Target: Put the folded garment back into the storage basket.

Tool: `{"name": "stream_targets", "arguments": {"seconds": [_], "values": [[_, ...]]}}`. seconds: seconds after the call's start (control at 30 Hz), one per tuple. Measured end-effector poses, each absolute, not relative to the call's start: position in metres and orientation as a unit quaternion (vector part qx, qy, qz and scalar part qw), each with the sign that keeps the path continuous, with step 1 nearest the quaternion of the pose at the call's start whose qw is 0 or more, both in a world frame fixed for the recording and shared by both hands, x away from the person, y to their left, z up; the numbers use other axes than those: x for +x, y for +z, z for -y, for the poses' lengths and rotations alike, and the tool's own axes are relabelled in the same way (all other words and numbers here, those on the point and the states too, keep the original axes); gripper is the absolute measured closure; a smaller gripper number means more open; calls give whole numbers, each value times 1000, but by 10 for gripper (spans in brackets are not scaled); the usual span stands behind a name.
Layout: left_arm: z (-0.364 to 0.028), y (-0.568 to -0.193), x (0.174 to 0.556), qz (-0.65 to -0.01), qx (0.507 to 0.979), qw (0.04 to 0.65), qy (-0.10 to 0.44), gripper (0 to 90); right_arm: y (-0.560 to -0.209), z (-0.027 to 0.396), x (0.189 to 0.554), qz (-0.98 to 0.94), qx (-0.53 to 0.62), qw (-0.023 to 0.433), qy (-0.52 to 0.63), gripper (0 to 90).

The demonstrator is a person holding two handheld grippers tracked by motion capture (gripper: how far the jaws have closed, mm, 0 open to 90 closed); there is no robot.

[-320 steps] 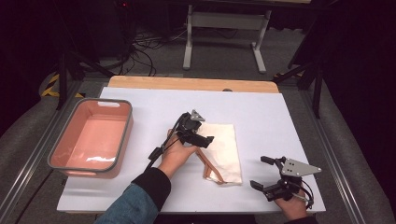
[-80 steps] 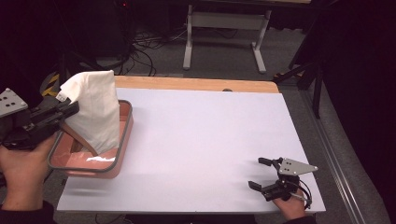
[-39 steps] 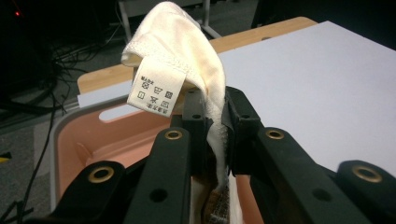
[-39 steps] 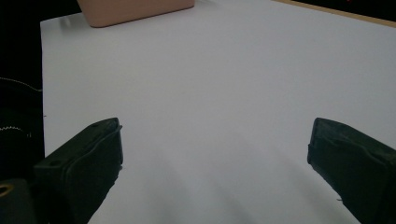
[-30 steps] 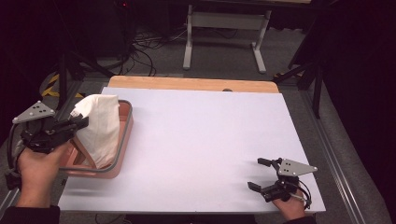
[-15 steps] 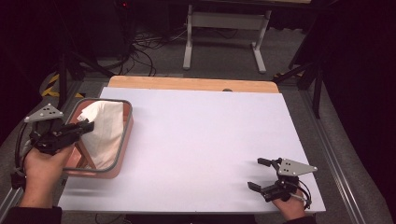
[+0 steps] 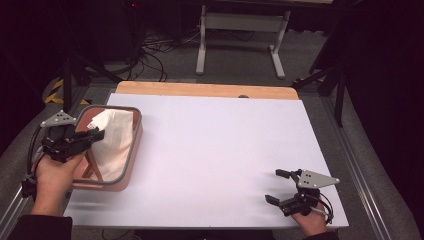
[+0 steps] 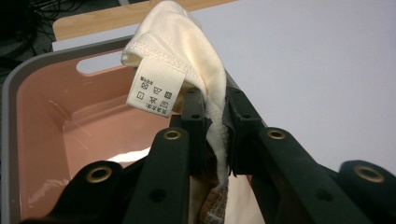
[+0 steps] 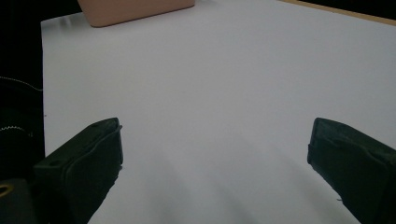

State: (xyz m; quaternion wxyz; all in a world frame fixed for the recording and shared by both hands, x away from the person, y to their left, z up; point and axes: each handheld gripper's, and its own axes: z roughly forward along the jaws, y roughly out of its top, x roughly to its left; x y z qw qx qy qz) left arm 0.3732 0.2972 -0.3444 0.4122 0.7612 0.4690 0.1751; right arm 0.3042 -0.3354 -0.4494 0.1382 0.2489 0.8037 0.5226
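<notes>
L gripper (image 8: 215,135) tight on cloth (image 8: 180,56)

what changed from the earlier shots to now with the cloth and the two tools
The left tool took the cream cloth from the middle of the white table, carried it left over the pink bin and lowered it in; its jaws are clamped on the fabric beside the care label. The right tool stayed open at the near right corner.
</notes>
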Motion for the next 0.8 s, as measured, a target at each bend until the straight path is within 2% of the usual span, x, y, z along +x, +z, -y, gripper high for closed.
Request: {"name": "stream_targets", "arguments": {"seconds": [0.8], "values": [[-295,-371,409,-494,775,367,145,793,-449,336,304,-804,249,138,522,39]]}}
